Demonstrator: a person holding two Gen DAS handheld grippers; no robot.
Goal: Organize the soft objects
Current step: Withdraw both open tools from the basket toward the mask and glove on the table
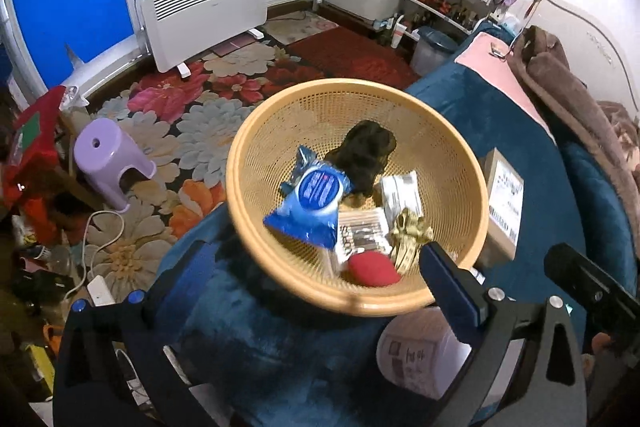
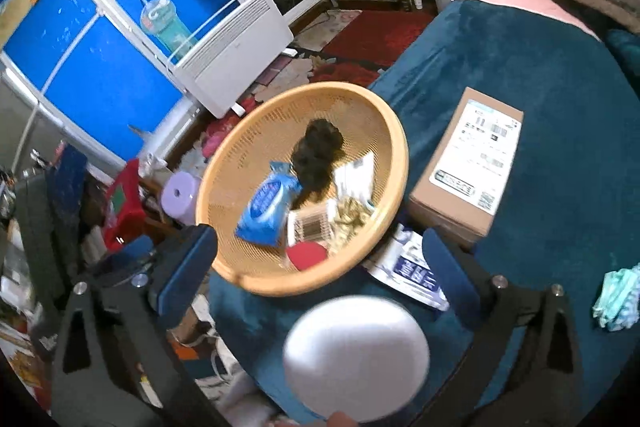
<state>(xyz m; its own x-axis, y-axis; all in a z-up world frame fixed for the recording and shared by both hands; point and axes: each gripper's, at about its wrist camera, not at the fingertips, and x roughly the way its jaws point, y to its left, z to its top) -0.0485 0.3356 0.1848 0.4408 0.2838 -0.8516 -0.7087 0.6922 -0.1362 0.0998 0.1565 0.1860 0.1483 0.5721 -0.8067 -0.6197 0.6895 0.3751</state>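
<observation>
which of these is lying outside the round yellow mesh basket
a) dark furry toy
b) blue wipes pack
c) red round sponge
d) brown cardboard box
d: the brown cardboard box with its white label sits on the blue blanket beside the round yellow mesh basket.

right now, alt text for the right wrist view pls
Open tongs hover over a tan mesh basket of small items on a teal blanket. A blurred white round object sits in the foreground between the fingers, and a cardboard box lies right of the basket.
</observation>
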